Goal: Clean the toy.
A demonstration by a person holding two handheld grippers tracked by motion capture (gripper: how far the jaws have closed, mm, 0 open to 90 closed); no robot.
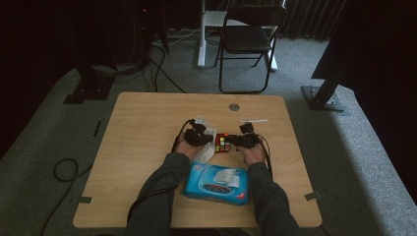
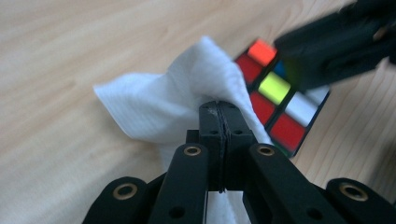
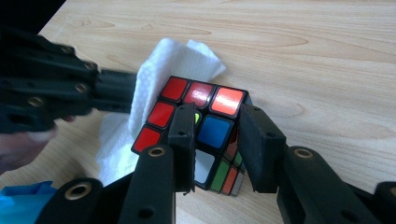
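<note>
Cube point(image 1: 222, 143) mid-bench point(image 1: 147, 128), cloth point(image 1: 206, 145) touching its left, left gripper point(image 1: 200, 139) on the cloth, right gripper point(image 1: 239, 141) at cube's right, wipes pack point(image 1: 216, 183) nearer the person, chair point(image 1: 248, 37) beyond the bench

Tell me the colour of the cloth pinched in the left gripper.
White; the wipe shows best in the left gripper view, clamped in the left gripper.
</note>
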